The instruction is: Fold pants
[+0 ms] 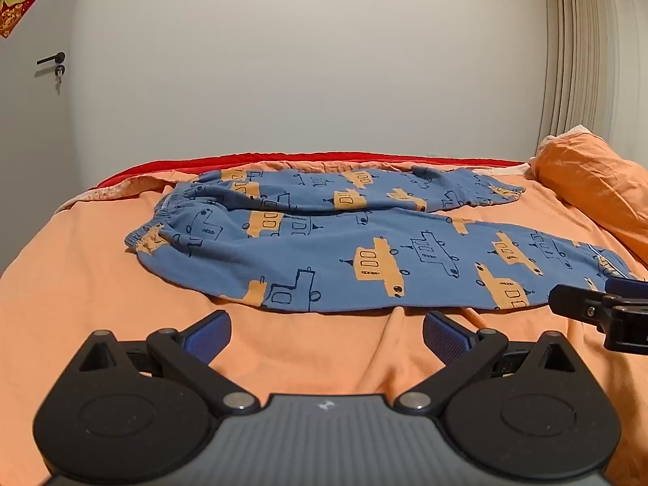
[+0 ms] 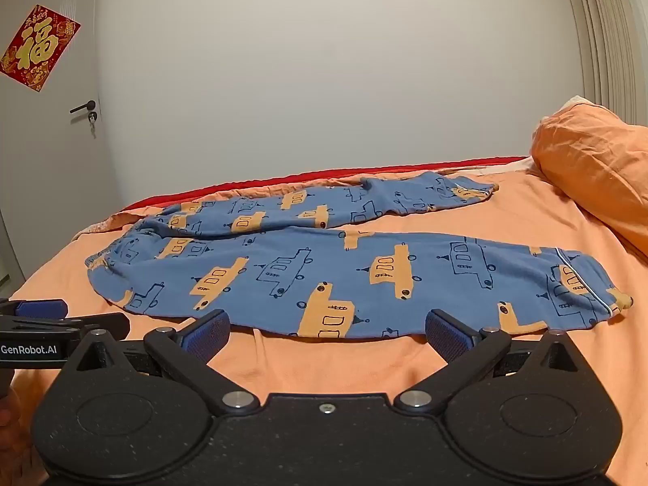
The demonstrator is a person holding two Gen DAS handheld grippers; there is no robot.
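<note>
Blue pants [image 1: 324, 255] with orange and outlined boat prints lie spread flat on the orange bed sheet [image 1: 81, 303], waistband at the left, two legs running right, slightly apart. They also show in the right wrist view [image 2: 344, 275]. My left gripper [image 1: 326, 338] is open and empty, just short of the near leg's edge. My right gripper [image 2: 328, 336] is open and empty, at the near leg's front edge. The right gripper shows at the right edge of the left wrist view [image 1: 607, 303]; the left gripper shows at the left edge of the right wrist view [image 2: 48, 320].
An orange pillow [image 2: 595, 170] lies at the bed's right end. A red blanket edge [image 1: 283, 160] runs along the far side by the wall. A door with a handle [image 2: 83, 107] and a red poster [image 2: 38, 46] stands at the left.
</note>
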